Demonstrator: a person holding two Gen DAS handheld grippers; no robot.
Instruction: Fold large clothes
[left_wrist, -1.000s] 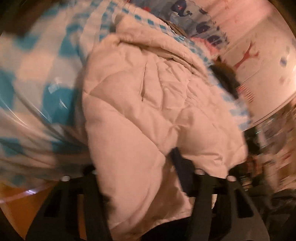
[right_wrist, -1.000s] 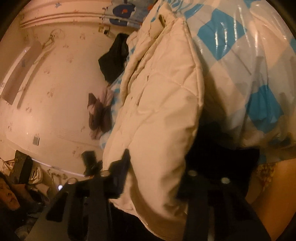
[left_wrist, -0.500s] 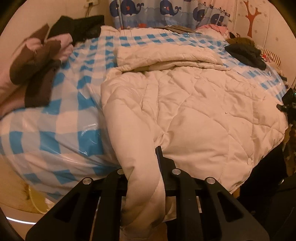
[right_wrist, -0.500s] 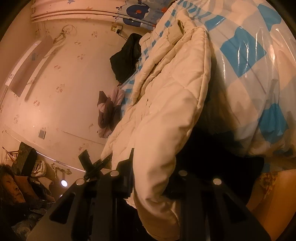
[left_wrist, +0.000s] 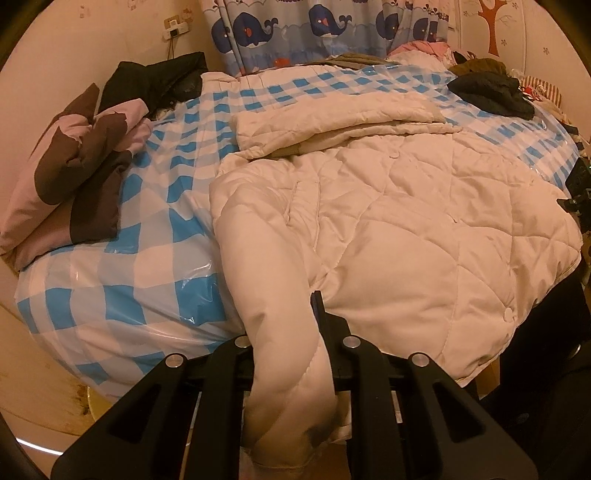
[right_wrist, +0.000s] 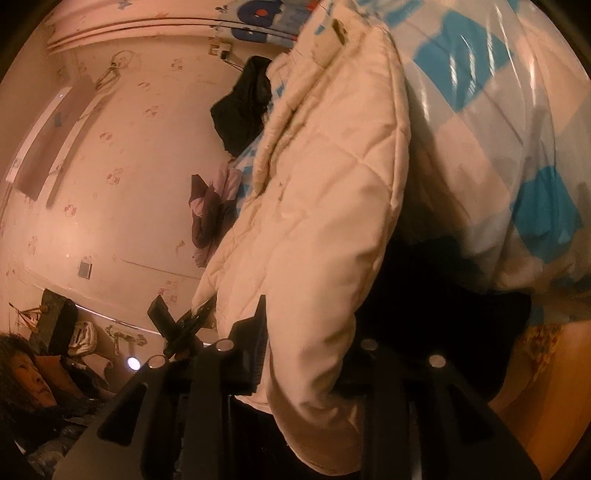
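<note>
My left hand-held gripper (left_wrist: 288, 354) is clamped on the cream quilted coat (left_wrist: 406, 229) at its near hem; my right hand-held gripper (right_wrist: 306, 354) has just closed on the opposite hem corner. The coat lies on the bed (left_wrist: 122, 236), long axis toward twelve o'clock, collar farthest. Open bedding lies at ten o'clock; the bed edge runs beneath both grips.

left gripper (left_wrist: 286, 332) fingertips: buried in the folds of the cream quilted coat (left_wrist: 406, 221); the near pad cannot be seen.
right gripper (right_wrist: 306, 354) far finger: lost in dark shadow behind the coat's hem.
coat's lower edge: cut off by the bottom of the left wrist view.
bed (left_wrist: 122, 266) under the coat: covered, so the check sheet cannot be followed there.
dark clothes (left_wrist: 487, 88) at the far corner: too small and dim to tell what garments they are.
</note>
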